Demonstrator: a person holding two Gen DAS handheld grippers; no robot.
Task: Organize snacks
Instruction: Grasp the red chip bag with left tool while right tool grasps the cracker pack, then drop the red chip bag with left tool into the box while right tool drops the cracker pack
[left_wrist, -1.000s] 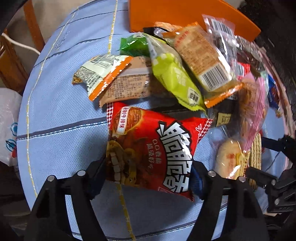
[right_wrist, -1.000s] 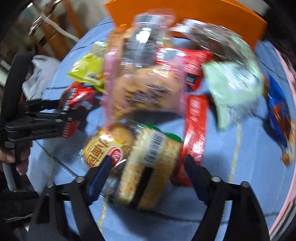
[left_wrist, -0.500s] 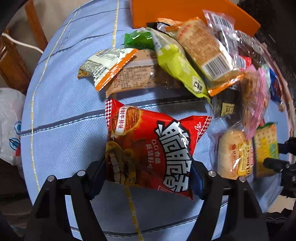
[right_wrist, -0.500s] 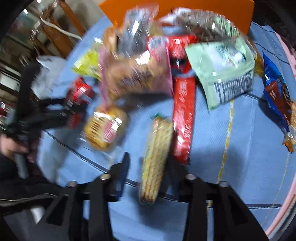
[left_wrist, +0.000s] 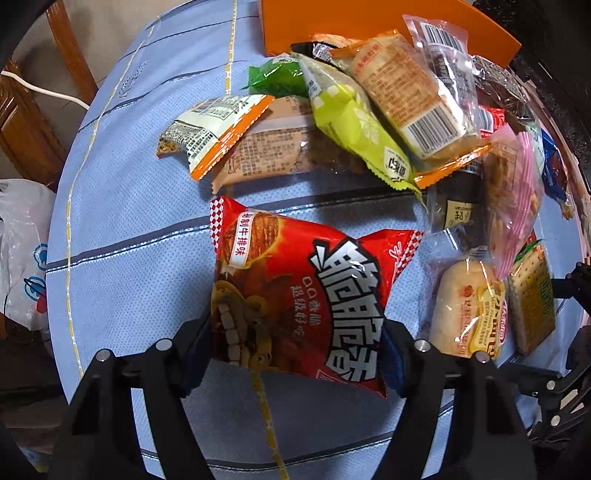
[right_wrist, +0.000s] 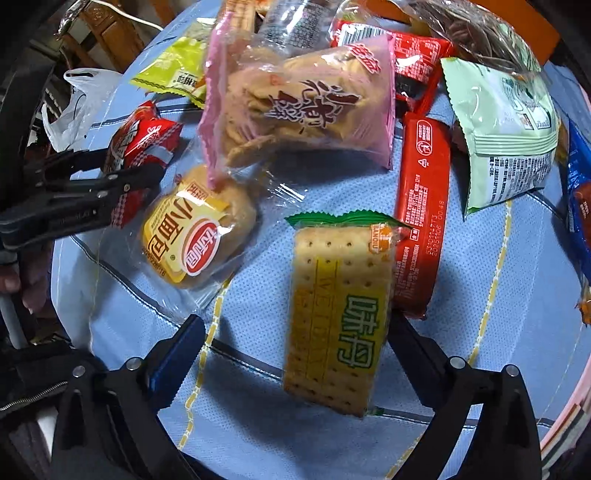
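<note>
My left gripper (left_wrist: 295, 343) is shut on a red chip bag (left_wrist: 295, 295) and holds it just above the blue tablecloth; it also shows at the left of the right wrist view (right_wrist: 122, 184). My right gripper (right_wrist: 291, 354) is open, with a green-and-yellow cracker pack (right_wrist: 338, 306) lying flat between its fingers. A small bread pack (right_wrist: 195, 236) lies to the left of it. A heap of snack packets (left_wrist: 369, 110) lies beyond, against an orange tray (left_wrist: 369, 22).
A pink cookie bag (right_wrist: 303, 107), a long red bar (right_wrist: 421, 221) and a pale green bag (right_wrist: 506, 129) lie behind the cracker pack. A wooden chair (left_wrist: 22, 122) and a white plastic bag (left_wrist: 22, 251) stand off the table's left edge.
My right gripper held the cracker pack on edge, then opened; the pack now lies flat on the cloth. My left gripper has stayed shut on the red bag.
</note>
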